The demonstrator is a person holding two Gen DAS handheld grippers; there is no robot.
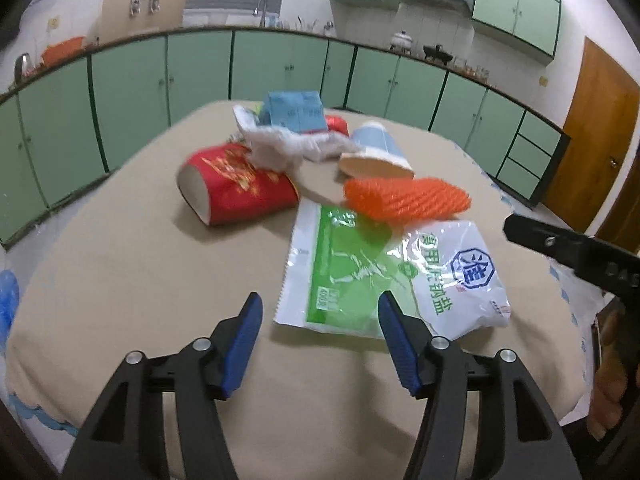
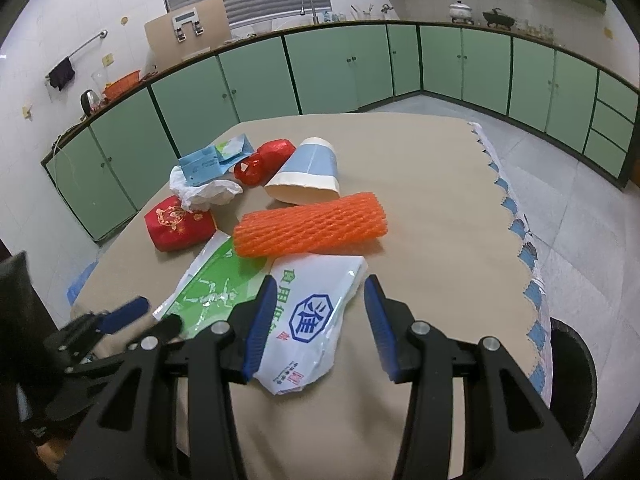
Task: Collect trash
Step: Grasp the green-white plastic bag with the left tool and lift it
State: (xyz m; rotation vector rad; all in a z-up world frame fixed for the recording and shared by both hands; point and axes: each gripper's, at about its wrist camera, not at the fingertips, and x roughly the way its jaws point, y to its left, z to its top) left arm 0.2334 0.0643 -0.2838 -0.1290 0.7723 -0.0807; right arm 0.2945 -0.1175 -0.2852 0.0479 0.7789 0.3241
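A round table covered in beige cloth (image 1: 120, 280) holds a scatter of trash in a kitchen with pale green cabinets (image 2: 340, 68). The left gripper (image 1: 320, 312), with blue-padded black fingers, hovers with its jaws apart above the near edge of a white and green plastic salt bag (image 1: 360, 280), gripping nothing. The right gripper (image 2: 320, 300) also stands apart, over the same bag's white end, not pressing it. Behind the bag lie an orange foam mesh sleeve (image 2: 310, 226), a flattened red paper cup (image 1: 236, 188), a blue and white paper cup (image 2: 308, 172) on its side, crumpled white tissue (image 1: 288, 146) and a blue paper packet (image 1: 296, 110).
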